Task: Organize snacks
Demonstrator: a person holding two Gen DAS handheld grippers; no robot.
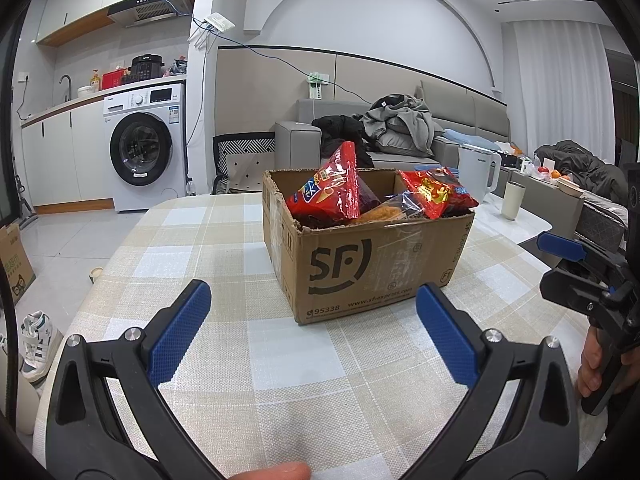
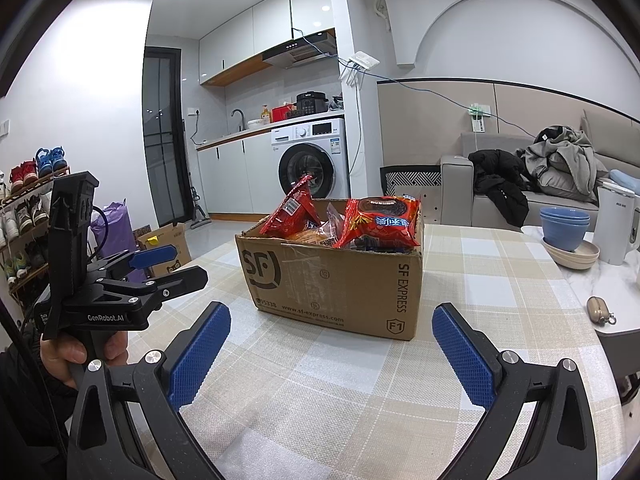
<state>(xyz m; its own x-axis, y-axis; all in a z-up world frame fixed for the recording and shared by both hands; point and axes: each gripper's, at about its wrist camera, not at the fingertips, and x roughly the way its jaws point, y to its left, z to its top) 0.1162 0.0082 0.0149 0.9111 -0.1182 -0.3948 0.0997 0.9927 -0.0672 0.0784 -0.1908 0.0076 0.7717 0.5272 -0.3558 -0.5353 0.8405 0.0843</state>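
Observation:
An open brown SF cardboard box (image 1: 372,268) stands on the checked tablecloth (image 1: 224,248); it also shows in the right wrist view (image 2: 332,284). Red snack bags stick out of it: an upright one on the left (image 1: 332,192) (image 2: 290,212) and a flatter one on the right (image 1: 436,192) (image 2: 380,224), with a clear packet of golden snacks (image 1: 384,212) between them. My left gripper (image 1: 312,336) is open and empty, short of the box. My right gripper (image 2: 332,356) is open and empty, also short of the box. Each gripper shows in the other's view, the right (image 1: 560,248) and the left (image 2: 160,256).
On the table's right side stand stacked blue bowls on a beige plate (image 2: 566,232), a white kettle (image 2: 614,224), a beige cup (image 1: 513,200) and a small brown pouch (image 2: 600,310). A sofa with clothes (image 1: 400,128) is behind. A washing machine (image 1: 144,148) and another cardboard box (image 2: 166,244) stand on the floor side.

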